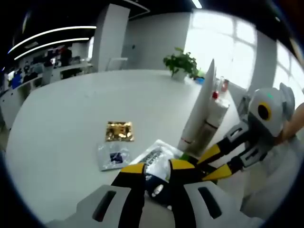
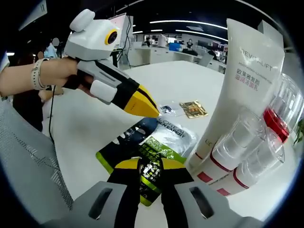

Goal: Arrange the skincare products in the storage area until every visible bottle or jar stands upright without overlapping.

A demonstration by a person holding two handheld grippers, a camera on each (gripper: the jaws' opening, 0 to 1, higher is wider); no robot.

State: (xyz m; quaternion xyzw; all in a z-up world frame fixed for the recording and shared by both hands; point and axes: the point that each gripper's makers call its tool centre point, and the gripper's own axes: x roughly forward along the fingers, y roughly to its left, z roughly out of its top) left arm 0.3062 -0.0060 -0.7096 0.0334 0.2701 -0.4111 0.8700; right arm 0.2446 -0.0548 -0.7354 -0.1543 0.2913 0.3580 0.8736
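With both tools point(image 1: 156, 178) point(image 2: 151, 173) clenched on the flat black-and-green foil sachet pack point(image 2: 149, 145), pulling could topple the tall white upright tube point(image 2: 240, 90) just beside it.

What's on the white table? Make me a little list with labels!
table: round white table
tube: tall white squeeze tube, upright on its cap
bottles: clear plastic bottles with red bands, leaning beside the tube
packets: gold foil sachet, clear sachet, black-and-green flat packet
right claw: closed on the black-and-green packet
left claw: over that packet
plant: green potted plant
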